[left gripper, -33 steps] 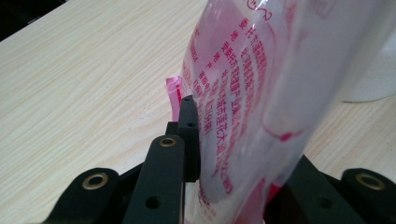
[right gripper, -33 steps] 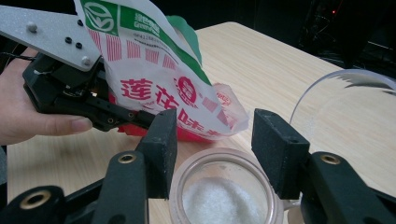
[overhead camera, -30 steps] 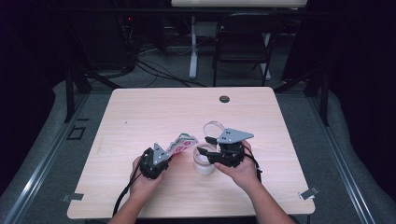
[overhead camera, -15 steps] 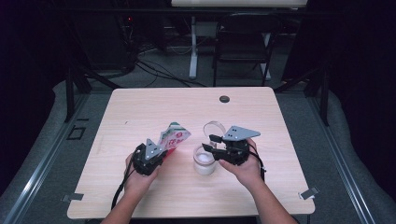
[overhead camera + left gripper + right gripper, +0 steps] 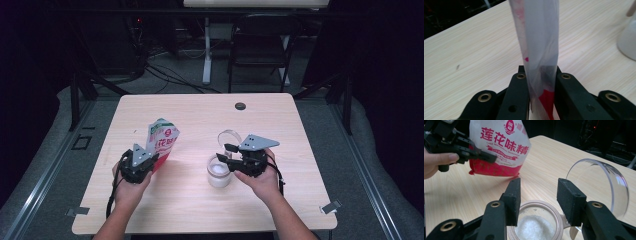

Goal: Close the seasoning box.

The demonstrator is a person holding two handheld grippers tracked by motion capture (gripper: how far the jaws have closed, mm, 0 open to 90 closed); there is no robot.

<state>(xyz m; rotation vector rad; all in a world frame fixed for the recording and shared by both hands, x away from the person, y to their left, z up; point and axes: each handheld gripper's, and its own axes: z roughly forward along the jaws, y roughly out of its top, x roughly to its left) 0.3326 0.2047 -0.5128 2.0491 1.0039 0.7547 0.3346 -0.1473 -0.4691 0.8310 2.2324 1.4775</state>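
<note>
The bench [image 5: 200,195] is pale wood-grain with rounded corners, a small dark round cap [image 5: 240,106] set into it near its far edge; it stands on grey carpet, with metal rails along both sides of the floor. Behind it the room is dark; a black folding chair [image 5: 260,45], a white table leg [image 5: 206,50] and loose cables lie on the floor there.

The left tongs [image 5: 145,157] are clamped on the bottom edge of a white and red bag [image 5: 162,140] with Chinese print, their jaws having just closed tighter on it; the bag is lifted off the bench and stands upright above its left half.

The right tongs [image 5: 227,152] stand wide, and the jaws have just been opening a little; they sit at the hinge of a small jar [image 5: 219,172], whether pressing on it I cannot tell. The jar rests on the bench right of centre, holds white grains, and its clear round lid [image 5: 599,185] is swung back and open; bag and jar are apart.
</note>
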